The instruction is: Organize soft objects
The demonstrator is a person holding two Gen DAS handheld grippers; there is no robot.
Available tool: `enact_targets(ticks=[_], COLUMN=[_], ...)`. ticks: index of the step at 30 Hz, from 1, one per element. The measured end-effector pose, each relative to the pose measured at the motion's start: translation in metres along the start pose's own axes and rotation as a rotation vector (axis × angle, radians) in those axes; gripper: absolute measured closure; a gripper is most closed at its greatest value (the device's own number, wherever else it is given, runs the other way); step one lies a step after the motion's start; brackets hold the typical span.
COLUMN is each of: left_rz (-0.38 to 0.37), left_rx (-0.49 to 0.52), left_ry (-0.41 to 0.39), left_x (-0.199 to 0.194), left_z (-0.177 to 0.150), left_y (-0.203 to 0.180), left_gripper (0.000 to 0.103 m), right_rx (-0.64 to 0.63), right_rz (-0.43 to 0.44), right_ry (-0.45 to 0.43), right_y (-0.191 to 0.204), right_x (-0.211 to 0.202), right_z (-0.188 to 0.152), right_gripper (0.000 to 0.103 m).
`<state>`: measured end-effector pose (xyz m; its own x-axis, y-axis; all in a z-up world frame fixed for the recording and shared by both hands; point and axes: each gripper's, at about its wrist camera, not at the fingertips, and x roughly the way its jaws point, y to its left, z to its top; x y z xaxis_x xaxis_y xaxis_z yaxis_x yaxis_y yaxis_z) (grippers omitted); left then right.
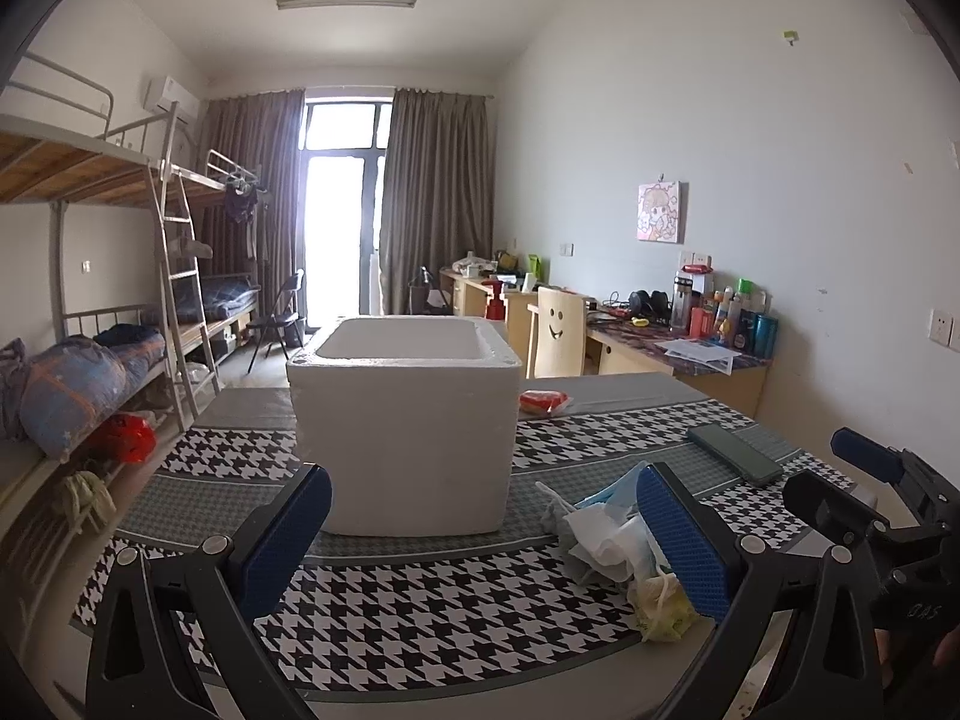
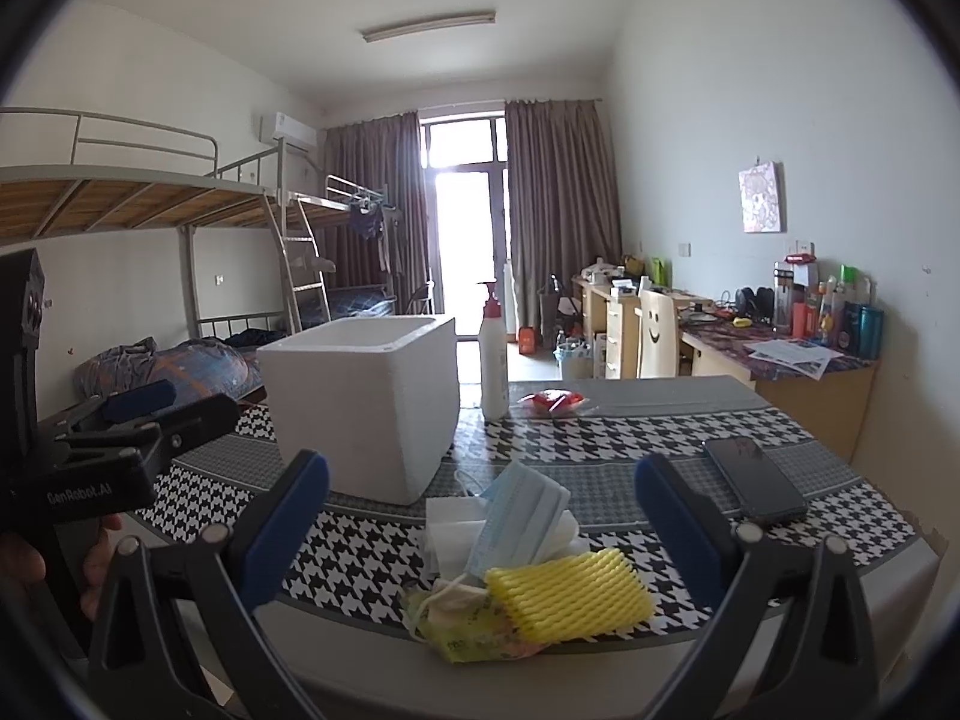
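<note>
A white foam box stands open on the houndstooth tablecloth; it also shows in the right wrist view. A pile of soft things lies near the front edge: a blue face mask, white tissues, a yellow foam net sleeve and a yellow-green packet. The pile shows in the left wrist view, behind the right finger. My left gripper is open and empty, facing the box. My right gripper is open and empty, just before the pile.
A dark phone lies on the table's right. A white pump bottle and a red packet sit behind the box. The other gripper appears at each view's edge. Bunk beds stand left, desks right.
</note>
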<state>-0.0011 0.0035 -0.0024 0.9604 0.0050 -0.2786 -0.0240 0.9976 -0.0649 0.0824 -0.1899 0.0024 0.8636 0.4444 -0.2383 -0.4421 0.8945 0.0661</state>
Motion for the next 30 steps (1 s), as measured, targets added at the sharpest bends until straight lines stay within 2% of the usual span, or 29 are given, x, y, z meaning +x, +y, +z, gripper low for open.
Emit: enact_targets(ticks=[22, 30], left_rz=[-0.003, -0.024], left_rx=[0.004, 0.014], left_ry=[-0.006, 0.017], left_x=[0.001, 0.012], left_z=[0.001, 0.001], left_y=[-0.001, -0.002], left_gripper=[0.001, 0.001], right_rx=[0.003, 0.002], right_rz=[0.004, -0.007], right_ry=[0.009, 0.021], right_y=[0.0, -0.001], right_x=[0.003, 0.007], right_z=[-0.001, -0.001], right_gripper=[0.0, 0.0])
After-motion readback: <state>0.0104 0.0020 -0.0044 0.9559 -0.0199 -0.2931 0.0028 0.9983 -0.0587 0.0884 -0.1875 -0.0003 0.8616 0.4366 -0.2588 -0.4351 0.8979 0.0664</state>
